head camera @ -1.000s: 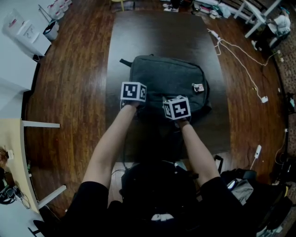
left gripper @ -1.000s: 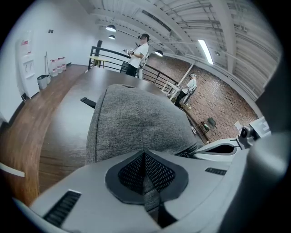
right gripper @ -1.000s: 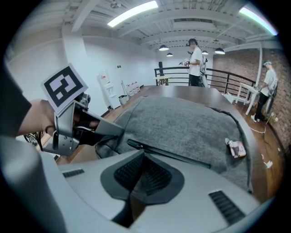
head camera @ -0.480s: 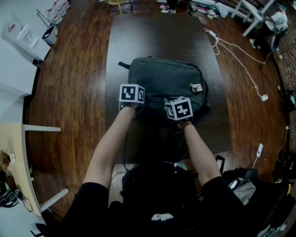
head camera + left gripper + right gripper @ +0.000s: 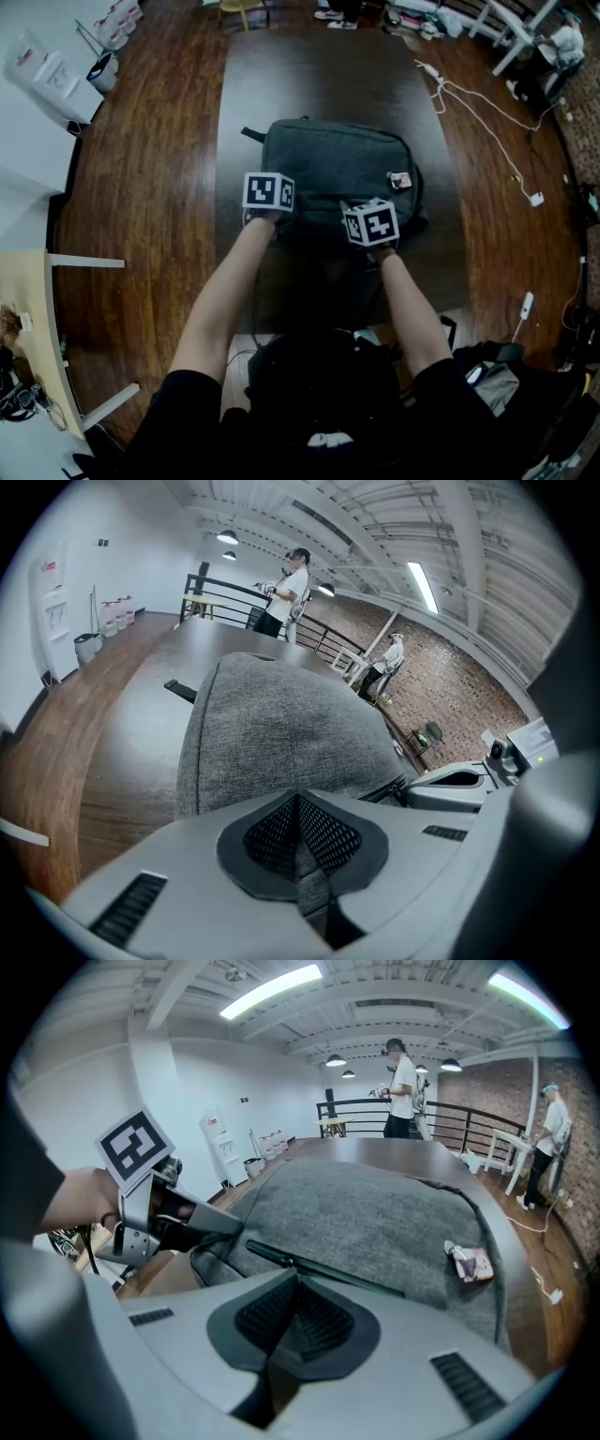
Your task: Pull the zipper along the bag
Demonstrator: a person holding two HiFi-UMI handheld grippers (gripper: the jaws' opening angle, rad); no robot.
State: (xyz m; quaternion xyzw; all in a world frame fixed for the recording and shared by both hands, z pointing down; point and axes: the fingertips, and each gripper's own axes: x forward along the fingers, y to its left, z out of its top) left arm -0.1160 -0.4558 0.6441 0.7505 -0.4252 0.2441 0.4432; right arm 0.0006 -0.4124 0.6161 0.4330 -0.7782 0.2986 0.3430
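Observation:
A grey backpack (image 5: 337, 169) lies flat on the dark table (image 5: 281, 75). Both grippers are at its near edge. The left gripper (image 5: 298, 803) is shut on a fold of the bag's grey fabric (image 5: 281, 724); its marker cube (image 5: 269, 191) hides the jaws in the head view. The right gripper (image 5: 298, 1283), under its cube (image 5: 369, 223), is shut right at the dark zipper line (image 5: 356, 1279) on the bag (image 5: 375, 1213). The zipper pull is hidden between its pads. In the right gripper view the left gripper (image 5: 202, 1224) pinches the bag's edge to the left.
A small tag (image 5: 401, 179) sits on the bag's right side. A white cable (image 5: 487, 122) trails over the wooden floor at right. A pale table (image 5: 28, 300) stands at left, dark bags (image 5: 487, 375) near right. People (image 5: 403, 1082) stand by a far railing.
The right gripper has shifted a little to the right along the bag's near edge. The left gripper has stayed where it was.

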